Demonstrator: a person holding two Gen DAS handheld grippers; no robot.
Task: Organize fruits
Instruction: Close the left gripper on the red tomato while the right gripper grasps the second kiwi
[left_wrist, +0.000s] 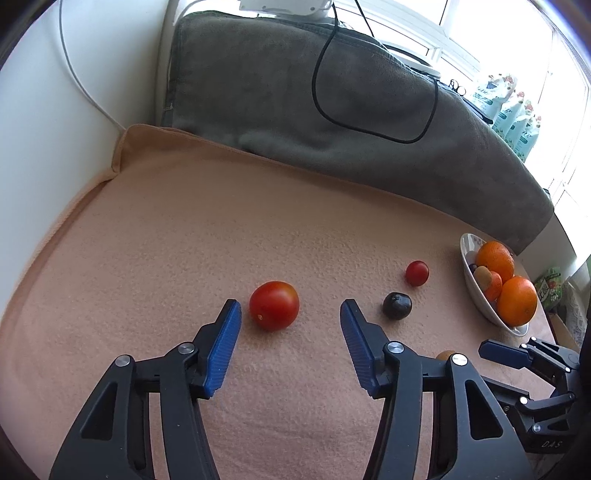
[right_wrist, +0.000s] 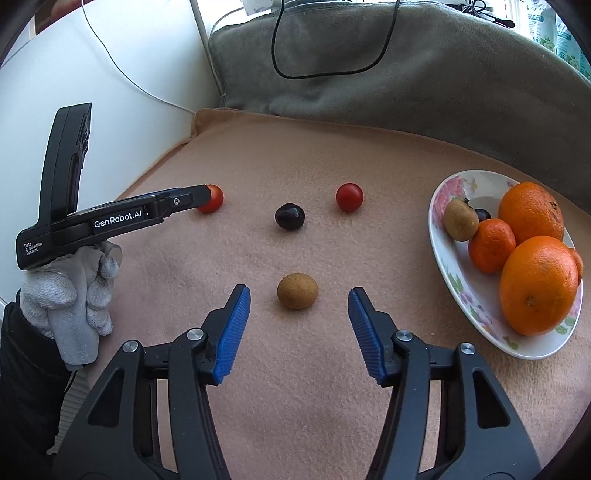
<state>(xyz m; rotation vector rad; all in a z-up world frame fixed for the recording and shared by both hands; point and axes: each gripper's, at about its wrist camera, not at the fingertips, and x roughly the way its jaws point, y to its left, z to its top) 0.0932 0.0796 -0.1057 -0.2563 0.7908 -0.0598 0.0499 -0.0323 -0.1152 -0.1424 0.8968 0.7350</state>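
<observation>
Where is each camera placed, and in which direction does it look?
Left wrist view: sits on the left gripper, looks forward and down over the peach cloth at the large tomato; its own blue fingers show, with the right gripper at the right edge.
Right wrist view: sits on the right gripper, looks down at the brown fruit; its own fingers and the gloved left hand show.
Shared: large tomato, small tomato, dark fruit, plate of oranges.
</observation>
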